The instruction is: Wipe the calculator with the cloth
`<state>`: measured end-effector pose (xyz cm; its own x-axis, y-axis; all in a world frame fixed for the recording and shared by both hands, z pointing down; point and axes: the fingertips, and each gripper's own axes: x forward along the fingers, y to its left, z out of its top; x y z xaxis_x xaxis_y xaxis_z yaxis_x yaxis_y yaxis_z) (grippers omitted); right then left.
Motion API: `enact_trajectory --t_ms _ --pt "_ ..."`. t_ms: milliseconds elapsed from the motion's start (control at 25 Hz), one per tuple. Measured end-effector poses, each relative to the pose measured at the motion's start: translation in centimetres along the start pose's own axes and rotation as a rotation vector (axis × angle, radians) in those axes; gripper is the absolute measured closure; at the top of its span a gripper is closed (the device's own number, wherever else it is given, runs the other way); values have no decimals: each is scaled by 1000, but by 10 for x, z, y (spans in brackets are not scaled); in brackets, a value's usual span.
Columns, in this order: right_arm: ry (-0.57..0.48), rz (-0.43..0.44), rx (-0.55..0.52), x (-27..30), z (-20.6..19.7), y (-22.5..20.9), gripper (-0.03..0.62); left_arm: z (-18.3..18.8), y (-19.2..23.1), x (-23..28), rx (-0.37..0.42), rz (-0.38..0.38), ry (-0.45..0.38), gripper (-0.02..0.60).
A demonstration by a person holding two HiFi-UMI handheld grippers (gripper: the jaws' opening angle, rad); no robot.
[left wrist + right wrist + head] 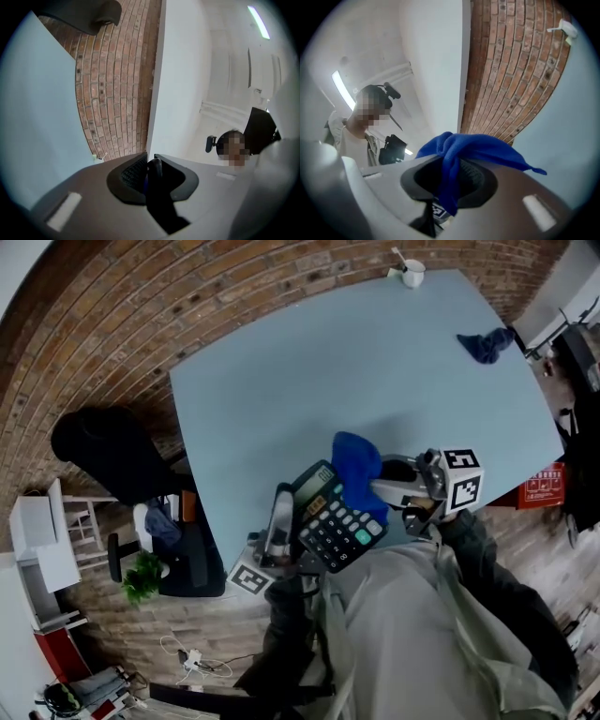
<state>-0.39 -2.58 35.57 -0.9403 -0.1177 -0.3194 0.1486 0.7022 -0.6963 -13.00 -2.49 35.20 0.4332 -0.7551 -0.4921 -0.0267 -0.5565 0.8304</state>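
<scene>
A black calculator (336,524) with pale keys is held up off the table, tilted, close to the person's chest. My left gripper (298,521) is shut on its left edge; in the left gripper view the dark edge of the calculator (157,187) sits pinched between the jaws of the left gripper (149,164). A blue cloth (358,465) lies bunched over the calculator's upper right part. My right gripper (373,486) is shut on it. In the right gripper view the cloth (478,147) hangs down between the jaws of the right gripper (457,164).
The light blue table (356,371) carries a second dark blue cloth (486,343) at the far right and a white cup (412,273) with a spoon at the far edge. A black chair (103,446) stands left of the table on the brick floor.
</scene>
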Motion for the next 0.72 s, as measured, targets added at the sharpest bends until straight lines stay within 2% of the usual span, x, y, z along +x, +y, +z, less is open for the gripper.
enact_trajectory --t_ms 120,240,320,440,520,600,720 --pt "67 90 33 -8 -23 24 507 19 -1 -4 -6 6 -69 532" --pt "167 114 -5 -9 -47 37 507 21 -8 -1 -22 -39 -59 534" --pt "171 50 -75 -2 -50 29 507 12 -13 4 -48 -67 -43 532" --pt "147 -76 -270 15 -46 16 507 7 -3 9 -108 -37 -105 534" --pt "223 -89 -396 34 -63 22 507 9 4 10 -135 -13 -144 534" --pt "302 -74 -480 48 -85 31 507 10 4 11 -121 -1 -132 534" --pt "260 -110 -524 45 -77 32 507 8 -5 12 -97 -20 -86 534"
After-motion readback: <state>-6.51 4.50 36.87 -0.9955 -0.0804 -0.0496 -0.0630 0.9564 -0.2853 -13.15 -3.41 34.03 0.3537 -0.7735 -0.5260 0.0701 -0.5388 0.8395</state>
